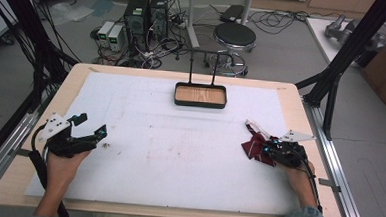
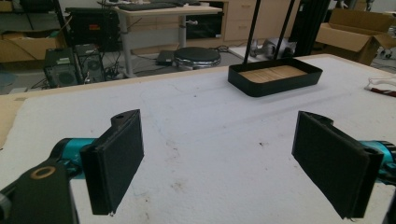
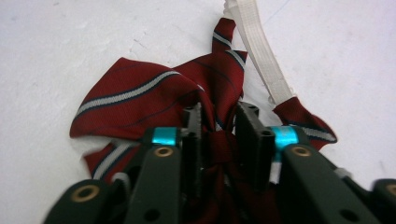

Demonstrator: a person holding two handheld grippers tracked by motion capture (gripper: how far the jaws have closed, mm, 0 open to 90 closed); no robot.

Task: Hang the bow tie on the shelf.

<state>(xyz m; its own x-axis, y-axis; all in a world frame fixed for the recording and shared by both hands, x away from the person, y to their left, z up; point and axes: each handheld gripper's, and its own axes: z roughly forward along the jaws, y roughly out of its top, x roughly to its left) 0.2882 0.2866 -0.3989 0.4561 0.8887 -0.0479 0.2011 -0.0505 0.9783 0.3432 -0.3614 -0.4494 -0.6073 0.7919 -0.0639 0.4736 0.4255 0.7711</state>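
Where the dark red striped fabric bow tie (image 3: 154, 95) with its white strap (image 3: 261, 51) lies at the right of the white-covered worktop (image 1: 178, 153), your right gripper (image 3: 219, 121) pinches its knot. Your left gripper (image 2: 219, 158) hovers wide open, well apart, the black wood-floored tray (image 1: 200, 95) beyond.

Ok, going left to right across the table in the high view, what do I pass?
Left gripper with jaws apart → black rectangular tray with a wooden floor → dark red striped bow tie with a white strap → right gripper, jaws closed on the tie.
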